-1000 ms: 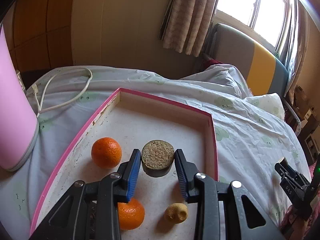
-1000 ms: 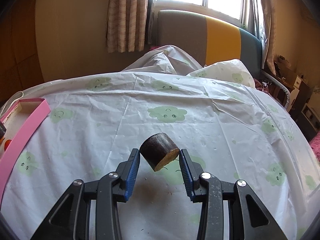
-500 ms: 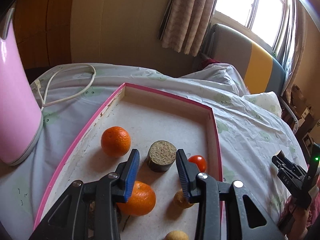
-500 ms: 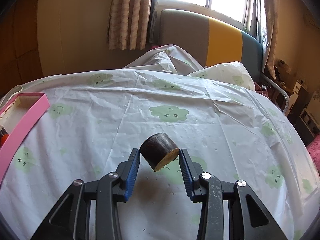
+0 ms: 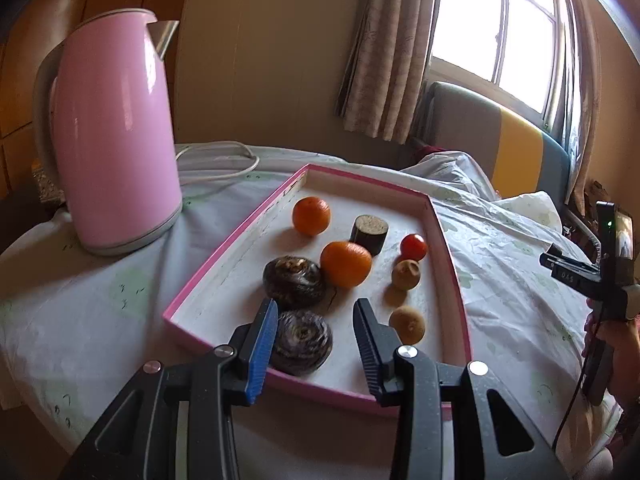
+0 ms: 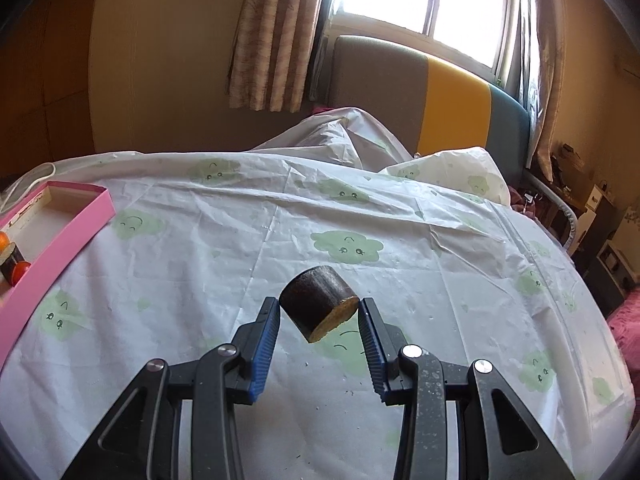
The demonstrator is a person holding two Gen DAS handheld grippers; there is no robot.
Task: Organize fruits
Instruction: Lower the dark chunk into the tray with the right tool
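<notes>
Left wrist view: your left gripper (image 5: 315,332) has pulled back and up from the tray (image 5: 448,248) since a second ago, when its jaws straddled the cut stub (image 5: 369,229). The jaws now stand apart with nothing between them, hovering over the tray's near edge. The stub sits upright mid-tray, released, just beside the nearer orange (image 5: 345,264). The wider view also takes in the far orange (image 5: 311,216), a cherry tomato (image 5: 413,246), two small tan fruits (image 5: 406,274) and two dark round ones, the nearer (image 5: 305,341) partly behind your left finger. The kettle (image 5: 108,136) stands outside the tray, to the left. That placement looks done; this hand is free for the next piece.

Right wrist view: little has changed here. Your right gripper (image 6: 318,317) holds a second dark stub (image 6: 317,307) clamped between its pads, tilted, above the tablecloth (image 6: 280,216) and well apart from the tray at far left. It looks like the last piece outside, so it likely goes in next.
</notes>
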